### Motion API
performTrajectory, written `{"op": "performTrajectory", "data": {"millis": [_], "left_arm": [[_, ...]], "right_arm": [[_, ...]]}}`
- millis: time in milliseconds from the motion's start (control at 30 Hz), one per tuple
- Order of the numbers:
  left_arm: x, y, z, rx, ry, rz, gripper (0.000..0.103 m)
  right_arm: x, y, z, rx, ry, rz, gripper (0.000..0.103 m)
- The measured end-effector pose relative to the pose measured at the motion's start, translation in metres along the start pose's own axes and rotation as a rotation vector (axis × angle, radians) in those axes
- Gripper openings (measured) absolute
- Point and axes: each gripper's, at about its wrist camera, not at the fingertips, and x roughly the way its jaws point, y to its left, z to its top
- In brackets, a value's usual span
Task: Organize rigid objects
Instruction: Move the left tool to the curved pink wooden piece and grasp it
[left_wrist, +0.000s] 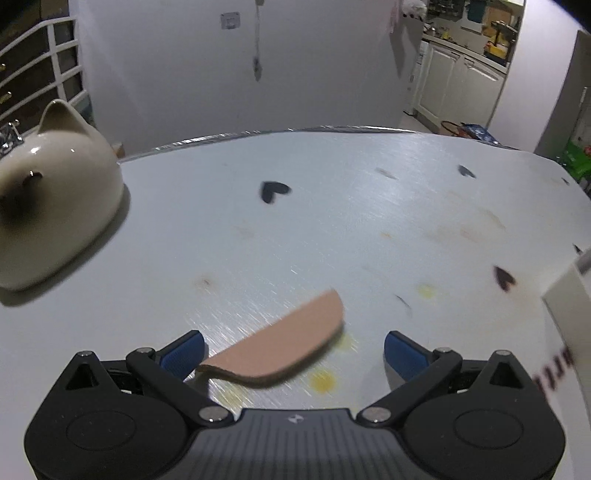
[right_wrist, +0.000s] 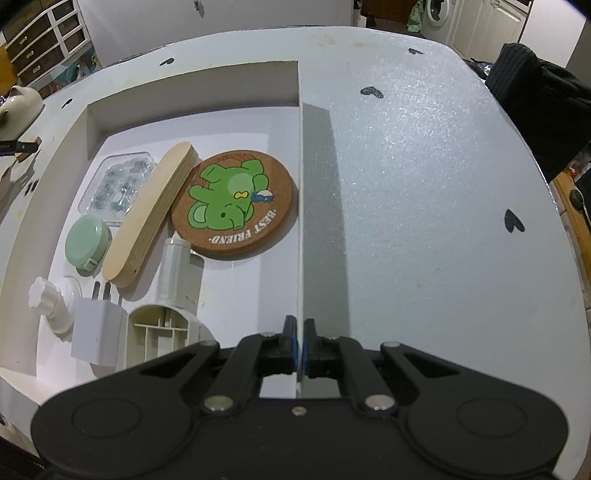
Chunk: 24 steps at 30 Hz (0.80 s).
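Observation:
In the left wrist view, my left gripper (left_wrist: 293, 350) is open. A flat pinkish-tan half-round piece (left_wrist: 284, 350) lies between its blue fingers (left_wrist: 184, 354), one end near the left finger; whether it touches is unclear. In the right wrist view, my right gripper (right_wrist: 298, 345) is shut on the right wall (right_wrist: 300, 206) of a white box. In the box lie a round cork coaster with a green elephant (right_wrist: 236, 206), a wooden oval block (right_wrist: 151, 214), a green round case (right_wrist: 86, 240), a clear pack of beads (right_wrist: 118, 184), a white charger (right_wrist: 98, 332) and several white plastic parts.
A cream cat-shaped ceramic pot (left_wrist: 55, 195) stands at the table's left. The white box corner (left_wrist: 569, 314) shows at the right edge of the left wrist view. The white table (right_wrist: 424, 221) has black heart marks and yellow stains. A dark cloth (right_wrist: 543, 110) hangs at the far right.

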Motion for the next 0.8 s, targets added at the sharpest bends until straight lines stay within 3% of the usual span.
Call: {"op": "performTrajectory", "data": {"millis": [267, 333, 433, 600, 667, 700, 800], "left_arm": [[-0.016, -0.026, -0.014, 0.018, -0.009, -0.037, 0.078], [-0.017, -0.029, -0.012, 0.008, -0.023, -0.031, 0.059], [-0.014, -0.033, -0.006, 0.004, -0.023, -0.012, 0.047], [-0.006, -0.037, 0.005, -0.005, -0.019, 0.036, 0.041], [-0.004, -0.039, 0.008, -0.013, -0.017, 0.056, 0.035], [-0.003, -0.040, 0.008, -0.016, -0.016, 0.073, 0.026], [-0.003, -0.041, 0.008, -0.043, -0.015, 0.092, 0.026]], "right_arm": [[0.001, -0.001, 0.002, 0.004, 0.012, 0.004, 0.004], [0.001, -0.001, 0.003, -0.001, 0.013, 0.005, 0.004], [0.002, -0.001, 0.003, -0.005, 0.013, 0.006, 0.004], [0.002, 0.000, 0.002, -0.003, 0.007, 0.003, 0.004], [0.001, 0.000, 0.001, 0.000, 0.004, 0.002, 0.004], [0.001, 0.000, 0.001, 0.001, 0.003, 0.002, 0.004], [0.000, -0.001, -0.001, 0.006, -0.004, 0.002, 0.005]]}}
